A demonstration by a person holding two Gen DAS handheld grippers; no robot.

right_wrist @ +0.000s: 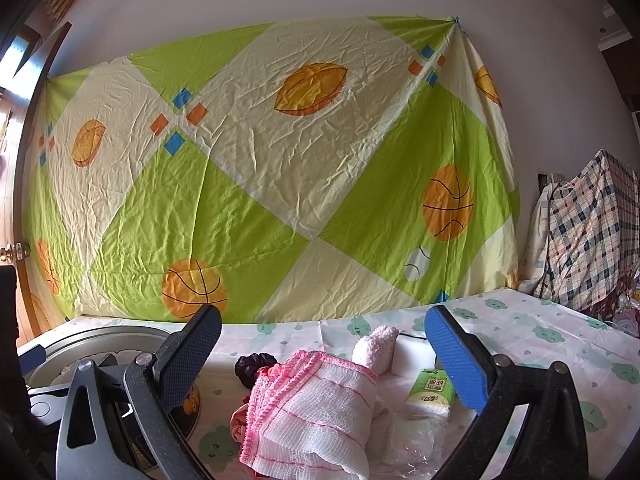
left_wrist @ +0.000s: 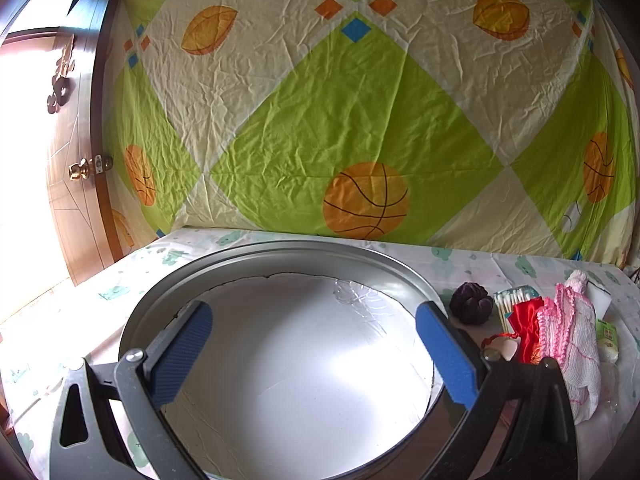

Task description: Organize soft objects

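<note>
A round grey metal tray [left_wrist: 168,292] with a white liner lies on the table, and my left gripper [left_wrist: 314,350] hovers open over it with nothing between its blue pads. Right of the tray sits a pile of soft things: a dark purple scrunchie [left_wrist: 471,303], a red satin pouch [left_wrist: 528,330], cotton swabs [left_wrist: 512,300] and a pink-edged white cloth [left_wrist: 576,344]. My right gripper [right_wrist: 323,354] is open just above that pink-edged cloth [right_wrist: 320,412]. Behind it lie a pale pink fluffy sock [right_wrist: 376,346], the scrunchie [right_wrist: 252,362] and a green tissue pack [right_wrist: 432,392].
A green and cream sheet with ball prints [right_wrist: 260,184] hangs behind the table. A wooden door [left_wrist: 76,184] stands at the left. A plaid-covered bundle [right_wrist: 588,232] sits at the far right. A white sponge block [right_wrist: 412,356] and crinkled clear plastic [right_wrist: 416,440] lie by the cloth.
</note>
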